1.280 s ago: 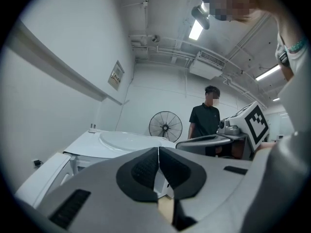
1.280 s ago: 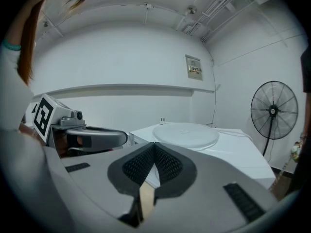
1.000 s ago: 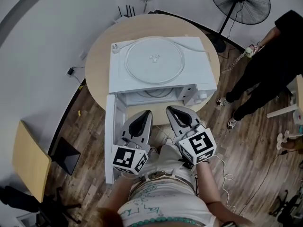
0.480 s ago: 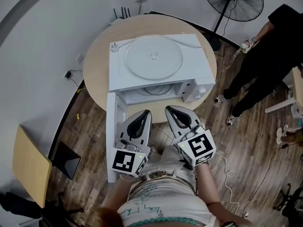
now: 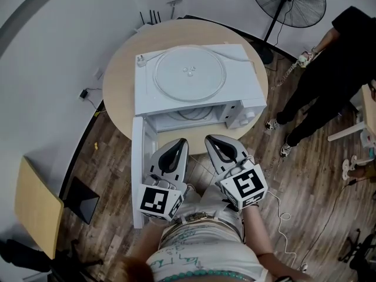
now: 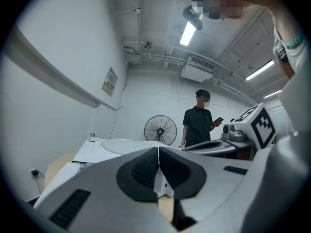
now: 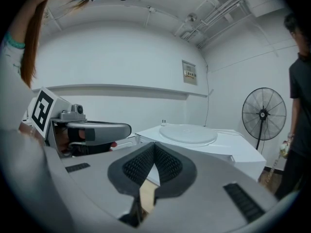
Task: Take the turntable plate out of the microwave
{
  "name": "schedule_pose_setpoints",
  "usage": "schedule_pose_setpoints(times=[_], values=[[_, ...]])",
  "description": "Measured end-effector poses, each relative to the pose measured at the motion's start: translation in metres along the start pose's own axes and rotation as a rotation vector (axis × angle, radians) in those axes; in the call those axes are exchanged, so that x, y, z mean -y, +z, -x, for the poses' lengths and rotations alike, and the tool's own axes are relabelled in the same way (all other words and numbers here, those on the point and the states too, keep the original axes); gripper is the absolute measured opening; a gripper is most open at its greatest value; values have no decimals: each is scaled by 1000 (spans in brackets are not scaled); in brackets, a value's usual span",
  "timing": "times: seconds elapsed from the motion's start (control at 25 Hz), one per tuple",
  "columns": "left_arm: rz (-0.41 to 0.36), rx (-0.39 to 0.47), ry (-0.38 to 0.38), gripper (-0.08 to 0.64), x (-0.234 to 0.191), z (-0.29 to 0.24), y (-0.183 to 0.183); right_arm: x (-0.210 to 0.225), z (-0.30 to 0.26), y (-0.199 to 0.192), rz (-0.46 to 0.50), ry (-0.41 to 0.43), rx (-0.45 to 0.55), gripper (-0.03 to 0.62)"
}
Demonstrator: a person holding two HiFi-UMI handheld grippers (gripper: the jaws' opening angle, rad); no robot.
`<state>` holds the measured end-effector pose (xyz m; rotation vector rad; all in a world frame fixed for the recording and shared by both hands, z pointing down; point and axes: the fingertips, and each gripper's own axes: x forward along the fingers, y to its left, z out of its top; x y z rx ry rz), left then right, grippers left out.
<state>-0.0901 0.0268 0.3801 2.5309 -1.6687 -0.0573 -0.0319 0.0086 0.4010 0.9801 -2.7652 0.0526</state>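
The clear glass turntable plate (image 5: pixel 190 73) lies flat on top of the white microwave (image 5: pixel 247 87), which stands on a round wooden table (image 5: pixel 117 93). The microwave's door (image 5: pixel 137 175) hangs open to the left and its cavity (image 5: pixel 188 116) faces me. My left gripper (image 5: pixel 181 141) and right gripper (image 5: pixel 211 138) are side by side just in front of the table edge, both shut with nothing between the jaws. The left gripper view shows its shut tips (image 6: pixel 158 149) below the plate (image 6: pixel 121 145). The right gripper view shows its shut tips (image 7: pixel 154 144) before the plate (image 7: pixel 188 134).
A standing fan (image 5: pixel 288 2) is behind the table at the right. A person in black (image 5: pixel 335 69) stands on the wooden floor to the right. A small wooden table (image 5: pixel 35 198) is at the lower left. A white cable (image 5: pixel 282 216) lies on the floor by my right arm.
Both grippers and the plate hold their places. Only the head view has shifted a little.
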Motion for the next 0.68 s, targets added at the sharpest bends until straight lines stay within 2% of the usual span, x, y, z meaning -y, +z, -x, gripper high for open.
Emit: schedule_pose_setpoints(times=[0.68], values=[[-6, -22, 5, 17, -5, -3, -5, 4, -6, 3, 20, 1, -5, -9]])
